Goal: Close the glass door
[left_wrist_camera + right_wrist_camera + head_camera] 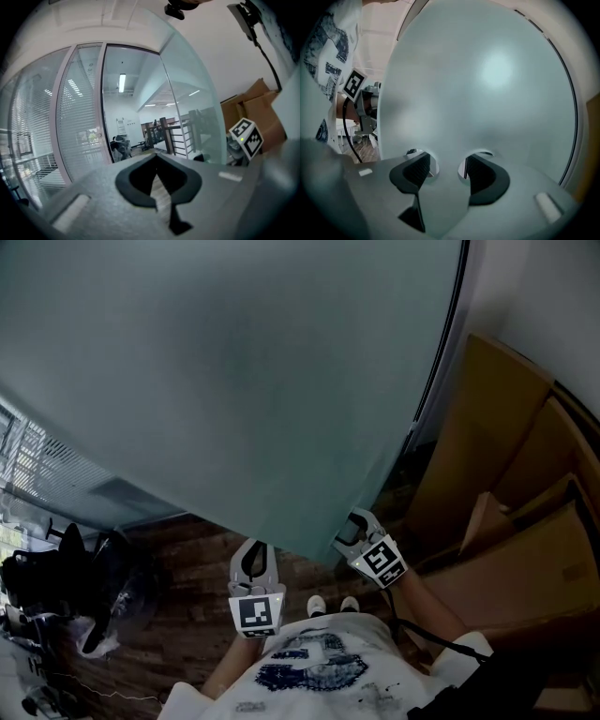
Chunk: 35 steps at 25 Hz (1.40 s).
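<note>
Nearest, low in the head view, the left gripper (253,568) hangs above the wooden floor (187,563) with its jaws closed tip to tip and nothing between them. It is clear of the glass.

Just beyond it, the right gripper (445,161) faces the glass door (487,93) square on. Its jaws are apart and empty, and the tips are right at the frosted face, close to the door's free vertical edge. Whether they actually touch the glass I cannot tell.

The door fills most of the view ahead, swung out from its frame, with cardboard boxes (506,521) stacked to its right. Past the edge lie an office and a partition with blinds (79,136).

The panel is probably heavy and quite stiff, slow to start and slow to stop. Its face is slick, so pads pressed at an angle would likely skid. No handle shows. The best purchase looks to be a flat push near the free edge, far from the pivot, or a pinch across that edge – gently, since glass takes hard point loads badly.
</note>
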Tool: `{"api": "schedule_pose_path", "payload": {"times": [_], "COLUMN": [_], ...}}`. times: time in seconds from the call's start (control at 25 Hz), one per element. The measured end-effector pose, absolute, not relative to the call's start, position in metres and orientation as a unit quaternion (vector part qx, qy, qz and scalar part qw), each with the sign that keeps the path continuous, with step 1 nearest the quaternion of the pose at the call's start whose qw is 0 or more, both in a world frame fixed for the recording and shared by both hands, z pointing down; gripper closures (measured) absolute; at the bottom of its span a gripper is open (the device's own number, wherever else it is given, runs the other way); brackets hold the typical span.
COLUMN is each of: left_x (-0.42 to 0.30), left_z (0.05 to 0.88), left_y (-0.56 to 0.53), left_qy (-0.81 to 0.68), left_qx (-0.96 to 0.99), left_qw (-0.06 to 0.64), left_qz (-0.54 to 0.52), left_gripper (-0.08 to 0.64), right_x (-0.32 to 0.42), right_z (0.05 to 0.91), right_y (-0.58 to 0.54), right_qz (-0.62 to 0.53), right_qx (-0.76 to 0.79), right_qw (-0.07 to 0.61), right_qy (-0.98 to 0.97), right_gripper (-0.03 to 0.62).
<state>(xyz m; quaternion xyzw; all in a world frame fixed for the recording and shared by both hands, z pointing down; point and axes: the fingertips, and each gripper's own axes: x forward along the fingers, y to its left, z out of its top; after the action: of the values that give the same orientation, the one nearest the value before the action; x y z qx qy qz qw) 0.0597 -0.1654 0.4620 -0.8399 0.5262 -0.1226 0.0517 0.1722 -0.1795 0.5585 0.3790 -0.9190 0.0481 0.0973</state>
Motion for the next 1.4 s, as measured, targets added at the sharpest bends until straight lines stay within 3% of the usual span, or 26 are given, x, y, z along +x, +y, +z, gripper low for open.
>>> {"api": "schedule_pose_path", "payload": {"times": [0.08,0.44,0.64,1.4], "left_x": [0.059,0.054,0.043,-0.023], "left_z": [0.463,0.463,0.466,0.489], "left_y": [-0.167,-0.169,-0.17,-0.162], "left_qy": [0.529,0.538,0.555,0.649], "left_qx": [-0.838,-0.833,-0.822,-0.75], "left_qw": [0.052,0.048,0.044,0.015], "left_qz": [-0.122,-0.119,-0.12,-0.128], "left_gripper": [0.557,0.557,0.557,0.557], "right_x": [0.17,0.162,0.156,0.115], "right_z": [0.56,0.561,0.561,0.563], "right_y": [-0.185,-0.199,-0.21,-0.271], "right_qz": [0.044,0.032,0.025,0.032], "right_qx": [0.389,0.416,0.426,0.449], "right_qw": [0.095,0.105,0.114,0.112], "right_qy": [-0.915,-0.903,-0.897,-0.886], "right_gripper": [0.37,0.391,0.434,0.448]}}
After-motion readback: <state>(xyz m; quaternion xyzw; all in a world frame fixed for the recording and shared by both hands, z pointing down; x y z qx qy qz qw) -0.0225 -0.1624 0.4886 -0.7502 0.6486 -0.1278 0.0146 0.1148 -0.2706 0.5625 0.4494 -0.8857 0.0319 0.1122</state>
